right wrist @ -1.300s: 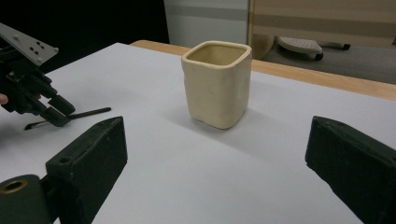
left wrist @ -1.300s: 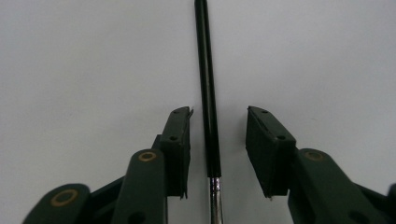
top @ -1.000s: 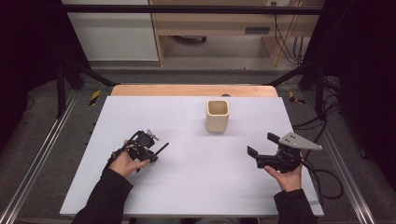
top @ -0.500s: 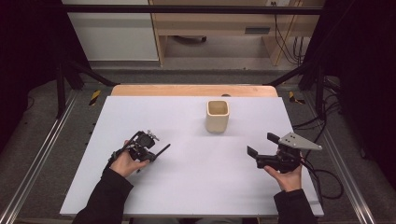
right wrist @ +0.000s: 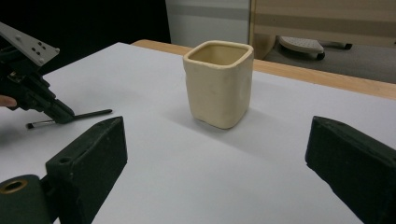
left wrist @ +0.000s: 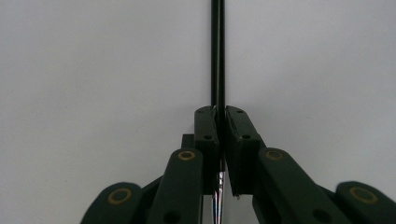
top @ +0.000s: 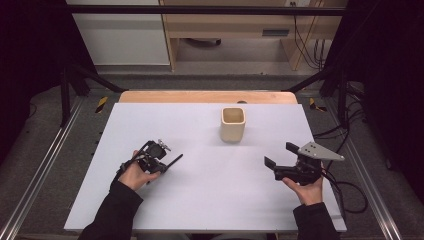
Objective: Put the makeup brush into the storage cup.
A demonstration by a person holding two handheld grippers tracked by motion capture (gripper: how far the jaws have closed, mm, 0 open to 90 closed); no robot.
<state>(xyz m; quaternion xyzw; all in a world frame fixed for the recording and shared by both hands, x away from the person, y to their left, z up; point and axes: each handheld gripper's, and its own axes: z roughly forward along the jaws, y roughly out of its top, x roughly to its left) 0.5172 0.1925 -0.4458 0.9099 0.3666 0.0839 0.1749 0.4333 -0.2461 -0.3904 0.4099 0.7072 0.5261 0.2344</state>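
The left gripper (top: 167,162) is clamped on a thin black brush (left wrist: 217,56), held low over the white tabletop (top: 200,210) at its left side, with the handle projecting past the jaws toward the centre. The right gripper (top: 279,160) is spread wide and holds nothing. A cream square cup (top: 233,124) stands upright farther back between them, well apart from both.

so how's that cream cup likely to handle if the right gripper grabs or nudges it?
The cup looks like thick glazed ceramic: probably stiff, fairly heavy, maybe slippery. Its squarish walls and flat base suggest it won't roll. Taller than wide, so a high push might tip it. The right gripper is open.
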